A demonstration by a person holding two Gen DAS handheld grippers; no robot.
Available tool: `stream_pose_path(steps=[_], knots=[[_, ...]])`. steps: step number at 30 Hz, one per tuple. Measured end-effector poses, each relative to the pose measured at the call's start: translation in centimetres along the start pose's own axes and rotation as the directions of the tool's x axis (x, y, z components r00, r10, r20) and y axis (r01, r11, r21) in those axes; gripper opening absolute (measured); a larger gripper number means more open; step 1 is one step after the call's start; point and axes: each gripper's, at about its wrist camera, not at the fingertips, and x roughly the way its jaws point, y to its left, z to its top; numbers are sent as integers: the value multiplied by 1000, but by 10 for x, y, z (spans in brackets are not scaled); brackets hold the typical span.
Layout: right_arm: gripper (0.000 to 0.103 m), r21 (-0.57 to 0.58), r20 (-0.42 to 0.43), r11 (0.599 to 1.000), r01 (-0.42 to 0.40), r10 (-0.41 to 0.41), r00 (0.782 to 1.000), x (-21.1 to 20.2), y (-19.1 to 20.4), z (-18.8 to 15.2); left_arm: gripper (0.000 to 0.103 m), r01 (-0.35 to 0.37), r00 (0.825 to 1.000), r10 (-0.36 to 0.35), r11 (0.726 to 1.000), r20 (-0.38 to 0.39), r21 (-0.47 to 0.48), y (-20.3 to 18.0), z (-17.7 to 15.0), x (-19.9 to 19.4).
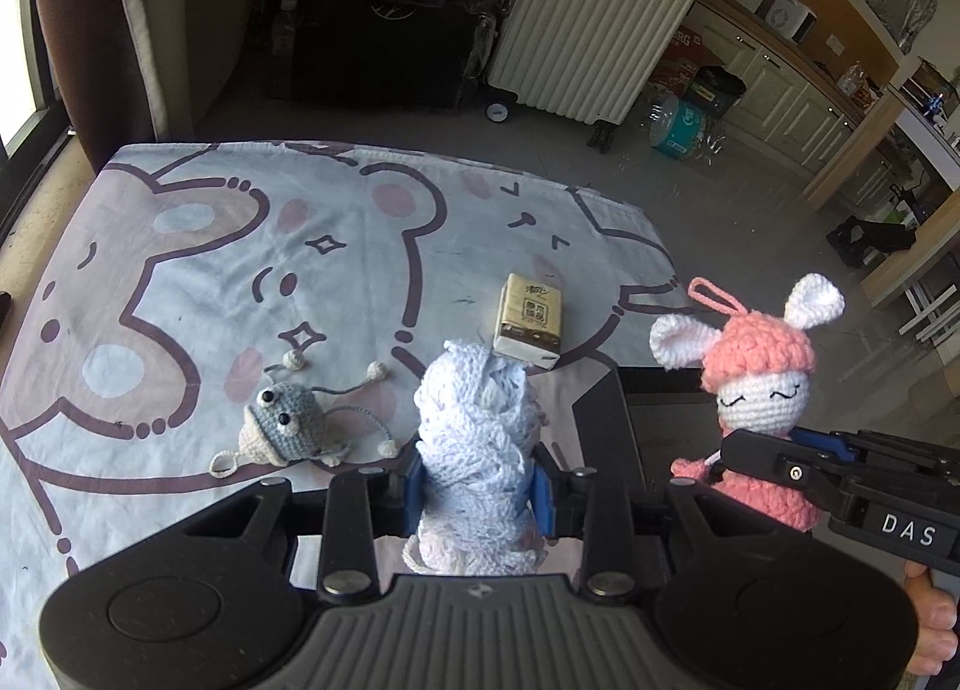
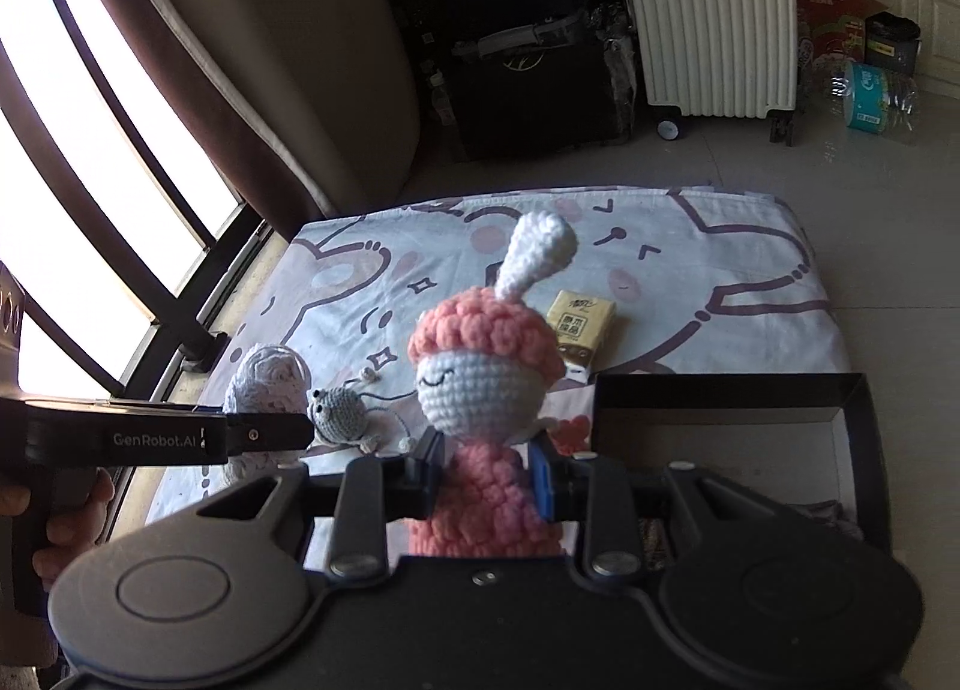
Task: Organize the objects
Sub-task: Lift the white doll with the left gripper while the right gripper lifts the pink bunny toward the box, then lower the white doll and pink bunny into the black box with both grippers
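A: Left wrist view: left tongs (image 1: 480,486) squeezed tight on the blue knit (image 1: 474,438), up off the bed (image 1: 180,246). Why up?

B: Most likely to carry over to the black box (image 2: 852,408) by the bed's near edge.

A: And on the right?

B: Right tongs (image 2: 489,480) clamped on the pink bunny (image 2: 480,390) at the middle, head up, so no flopping. Probably bound for the box too.

A: Left behind?

B: Grey mouse (image 1: 291,420) and tissue pack (image 1: 531,327), lying on the bed, not yet picked.
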Motion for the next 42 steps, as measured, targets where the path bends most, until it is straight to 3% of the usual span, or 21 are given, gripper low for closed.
stream_pose_path(steps=[6, 18, 26, 33, 42], knots=[[31, 14, 15, 999, 50, -50, 999, -11, -25, 4, 36, 76, 997, -76, 997, 20, 18, -30, 12, 6], [31, 49, 29, 992, 119, -121, 992, -21, -76, 2, 36, 135, 990, -138, 988, 26, 79, -89, 21, 33], [31, 57, -73, 991, 122, -118, 990, 18, -97, -22, 36, 187, 982, -187, 980, -3, 64, -106, 16, 56], [31, 62, -174, 988, 142, -129, 976, 58, -108, -49, 36, 203, 979, -202, 978, -15, 51, -110, 5, 76], [31, 146, -195, 980, 135, -105, 975, 74, -124, -60, 36, 201, 980, -201, 979, -10, 12, -111, 1, 100]])
